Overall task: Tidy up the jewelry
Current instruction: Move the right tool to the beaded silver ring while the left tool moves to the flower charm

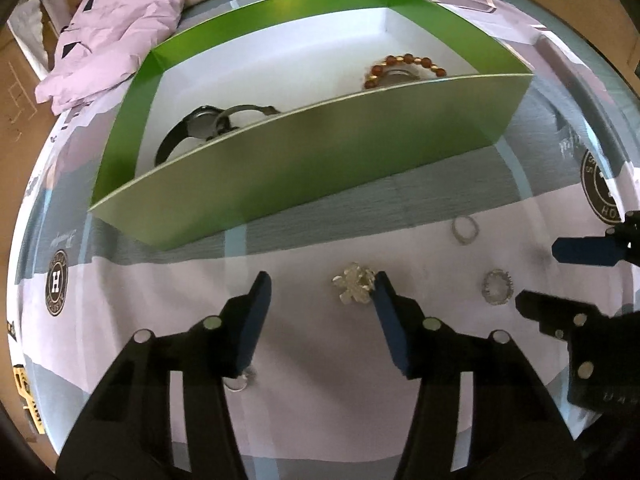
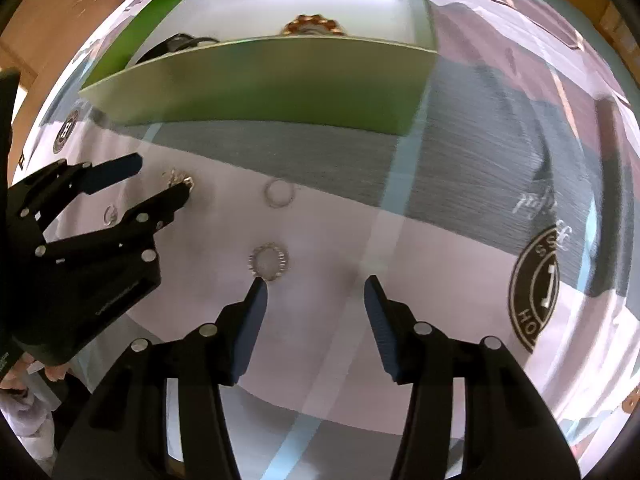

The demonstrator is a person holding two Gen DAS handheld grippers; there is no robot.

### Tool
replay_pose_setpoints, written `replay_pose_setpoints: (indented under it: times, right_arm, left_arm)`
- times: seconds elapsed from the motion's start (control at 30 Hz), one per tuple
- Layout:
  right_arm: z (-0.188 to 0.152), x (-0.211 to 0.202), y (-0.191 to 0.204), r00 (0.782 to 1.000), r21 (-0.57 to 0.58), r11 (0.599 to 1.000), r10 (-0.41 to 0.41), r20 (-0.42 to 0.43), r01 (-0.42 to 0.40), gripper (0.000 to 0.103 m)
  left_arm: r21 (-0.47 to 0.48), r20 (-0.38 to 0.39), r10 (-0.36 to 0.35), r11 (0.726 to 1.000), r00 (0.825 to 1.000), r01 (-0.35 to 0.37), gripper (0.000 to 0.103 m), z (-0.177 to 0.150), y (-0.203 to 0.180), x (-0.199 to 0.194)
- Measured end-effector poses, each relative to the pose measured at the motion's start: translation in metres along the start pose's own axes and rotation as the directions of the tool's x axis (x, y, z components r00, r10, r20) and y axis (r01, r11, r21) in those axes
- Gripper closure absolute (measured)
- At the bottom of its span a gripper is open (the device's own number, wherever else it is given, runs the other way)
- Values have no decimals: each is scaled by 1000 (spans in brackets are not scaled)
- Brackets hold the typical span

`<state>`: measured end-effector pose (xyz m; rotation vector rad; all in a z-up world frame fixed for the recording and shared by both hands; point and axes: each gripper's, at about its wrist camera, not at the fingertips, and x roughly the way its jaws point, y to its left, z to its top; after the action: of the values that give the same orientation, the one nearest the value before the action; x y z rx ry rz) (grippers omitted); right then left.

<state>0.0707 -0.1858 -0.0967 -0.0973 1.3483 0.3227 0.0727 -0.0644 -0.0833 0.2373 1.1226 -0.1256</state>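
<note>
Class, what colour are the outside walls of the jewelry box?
Green box, clearest in the left wrist view.

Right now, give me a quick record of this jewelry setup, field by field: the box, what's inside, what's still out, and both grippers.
container: green box, open top, on a patterned cloth
inside box: dark watch at its left, amber bead bracelet at its right
loose on cloth: crystal brooch, plain ring, studded ring, another small ring
left gripper: open, right finger beside the brooch
right gripper: open, left fingertip at the studded ring
held: nothing
</note>
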Motion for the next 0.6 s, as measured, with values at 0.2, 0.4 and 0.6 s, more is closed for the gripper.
replay_pose_setpoints:
  times: [0.2,0.4,0.6]
  right_arm:
    - [3,11,30,1000,-59,998,-2,-5,2,51]
    - [5,14,36,1000,-70,997,-27,15,28,90]
    - [8,5,25,999,-27,1000,-7,43,8,96]
  left_arm:
    - [6,-1,0,1000,1000,0,49,-1,2,1]
    - [12,-4,2,1000,1000,-2,49,-2,1,1]
    - [-11,13,-26,1000,1000,27,49,1,8,-5]
